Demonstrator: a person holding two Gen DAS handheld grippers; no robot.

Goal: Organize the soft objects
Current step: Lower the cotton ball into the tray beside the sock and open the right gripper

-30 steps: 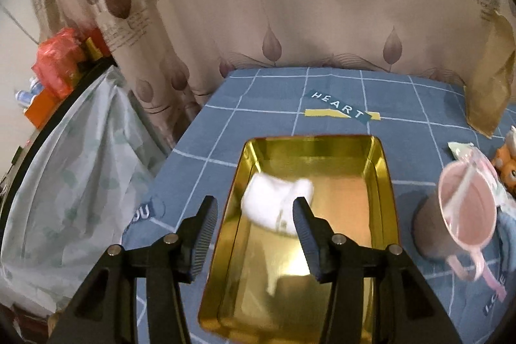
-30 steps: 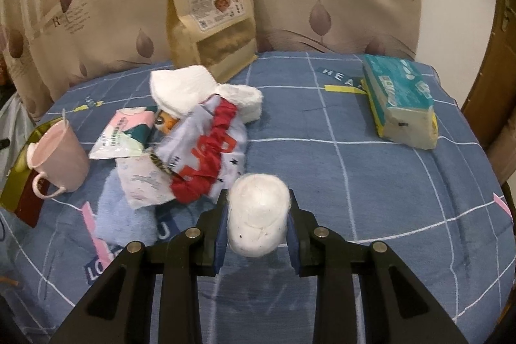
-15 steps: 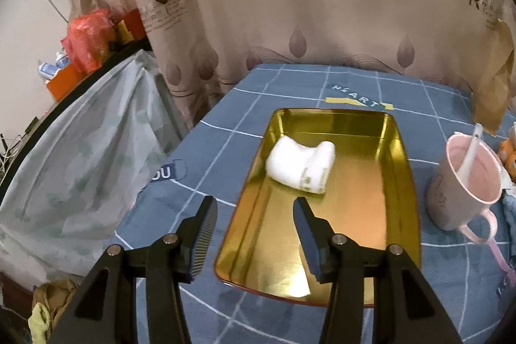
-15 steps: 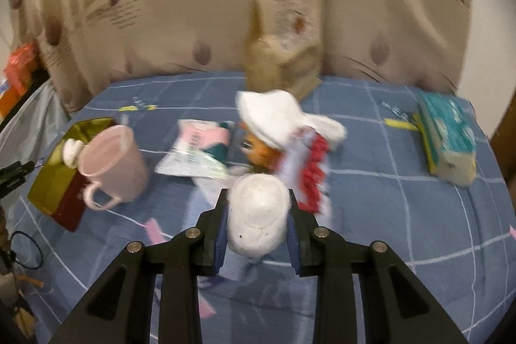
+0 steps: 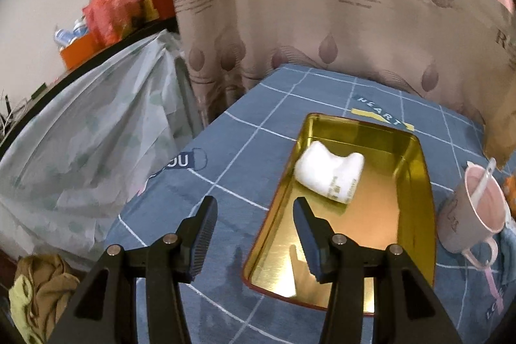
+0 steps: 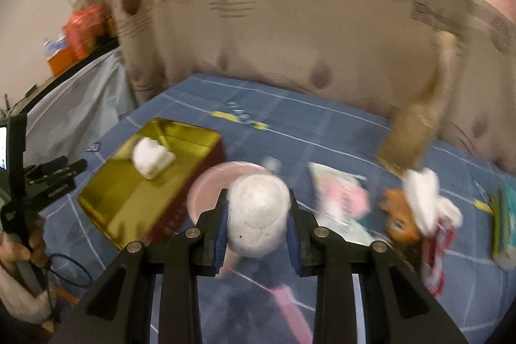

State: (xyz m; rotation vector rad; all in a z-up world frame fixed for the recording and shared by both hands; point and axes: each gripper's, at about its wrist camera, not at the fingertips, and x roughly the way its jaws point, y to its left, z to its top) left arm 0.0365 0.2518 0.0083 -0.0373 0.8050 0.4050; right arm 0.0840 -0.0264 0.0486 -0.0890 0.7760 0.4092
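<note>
A gold tray (image 5: 416, 176) lies on the blue checked tablecloth, with a folded white sock (image 5: 329, 174) in its far left part. My left gripper (image 5: 254, 234) is open and empty, held back over the tray's near left corner. My right gripper (image 6: 256, 226) is shut on a white rolled sock (image 6: 256, 220), held above the pink mug (image 6: 206, 192). In the right wrist view the tray (image 6: 106, 205) and its sock (image 6: 151, 157) lie to the left, and the left gripper (image 6: 51, 173) shows at the left edge.
A pink mug (image 5: 477, 208) with a spoon stands right of the tray. A heap of soft things and packets (image 6: 416, 208) lies on the right, with a brown bag (image 6: 412, 137) and a tissue pack (image 6: 503, 221). A curtain hangs behind; a covered surface (image 5: 74, 131) is left of the table.
My left gripper has drawn back and leftward from the tray, leaving the white sock inside. My right gripper has swung left with the rolled sock, from the heap to above the mug.
</note>
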